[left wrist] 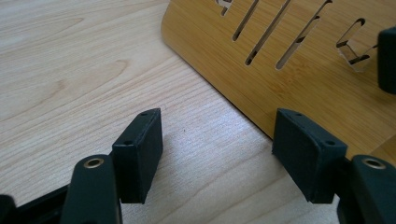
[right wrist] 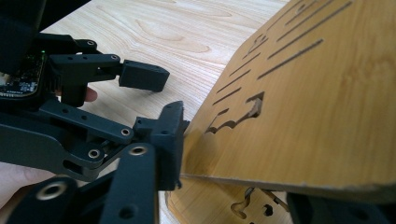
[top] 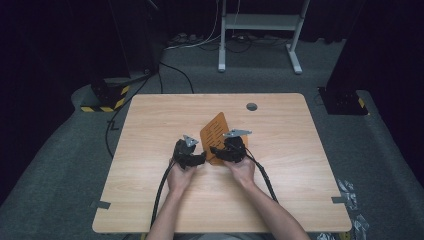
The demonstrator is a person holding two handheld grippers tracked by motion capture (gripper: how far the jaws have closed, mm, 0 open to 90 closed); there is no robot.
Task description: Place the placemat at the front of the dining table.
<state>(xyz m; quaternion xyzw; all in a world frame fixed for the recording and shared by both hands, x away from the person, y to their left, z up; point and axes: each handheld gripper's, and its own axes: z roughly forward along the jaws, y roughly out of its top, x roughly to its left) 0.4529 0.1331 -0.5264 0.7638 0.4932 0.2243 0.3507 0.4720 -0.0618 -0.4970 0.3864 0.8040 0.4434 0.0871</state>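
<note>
So the thing being worked on is a flat orange-brown bamboo board with long slots and cut-outs (top: 216, 131), apparently a folding stand of two hinged panels, sitting mid-table on the pale wooden tabletop (top: 150, 125). The right gripper (right wrist: 224, 186) has one panel lifted: in the right gripper view the raised panel's edge runs between its jaws, with one black pad right against that edge and the other under the panel. I'd call that a fairly narrow hold on the board, though the lower pad is mostly hidden. A second panel lies flat underneath, below the fingers. The left gripper (left wrist: 217, 154) is holding nothing. Its jaws stand partly open with bare table between them, and the board's rounded corner sits just beyond the right-hand fingertip (left wrist: 308, 149), near it but apart as far as I can tell. Progress-wise I'd say the opening is started, with the top panel tilted up, but the stand isn't propped yet. My guess is the left one needs to pin the base panel next.
</note>
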